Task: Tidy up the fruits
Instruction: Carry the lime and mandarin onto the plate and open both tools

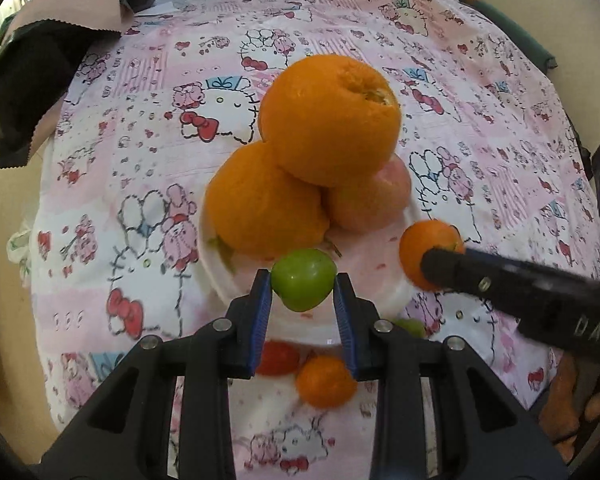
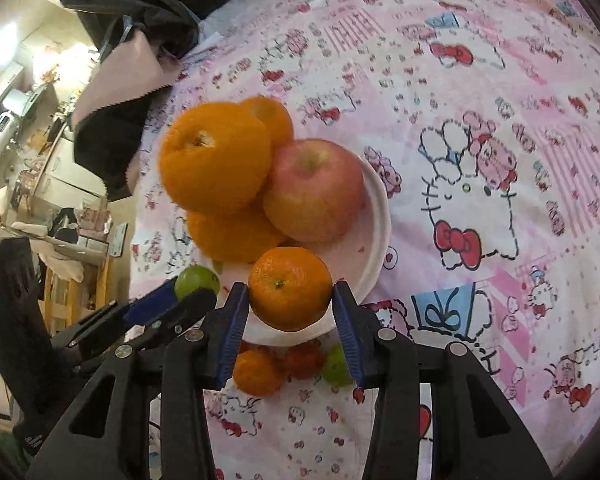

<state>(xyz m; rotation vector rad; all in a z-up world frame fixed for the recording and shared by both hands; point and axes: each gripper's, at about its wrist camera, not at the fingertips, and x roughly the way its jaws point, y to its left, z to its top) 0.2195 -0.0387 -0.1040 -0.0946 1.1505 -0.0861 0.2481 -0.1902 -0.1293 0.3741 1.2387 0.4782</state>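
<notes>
A white plate [image 1: 216,276] on the pink patterned cloth holds two large oranges [image 1: 328,116] stacked with a pink apple [image 1: 372,200]. My left gripper [image 1: 303,286] is shut on a small green fruit [image 1: 303,278] and holds it over the plate's near rim. My right gripper [image 2: 290,300] is shut on a small mandarin [image 2: 290,288] over the plate's [image 2: 380,232] near edge; the apple [image 2: 314,190] and oranges [image 2: 214,162] sit beyond. The right gripper's finger also shows in the left wrist view, at the mandarin [image 1: 424,242].
Loose on the cloth near me lie a mandarin [image 1: 326,380], a red fruit [image 1: 278,358] and a green fruit [image 1: 410,326]. A black and pink cloth [image 1: 40,76] lies at the far left. The table edge drops off on the left; room clutter [image 2: 32,152] lies beyond.
</notes>
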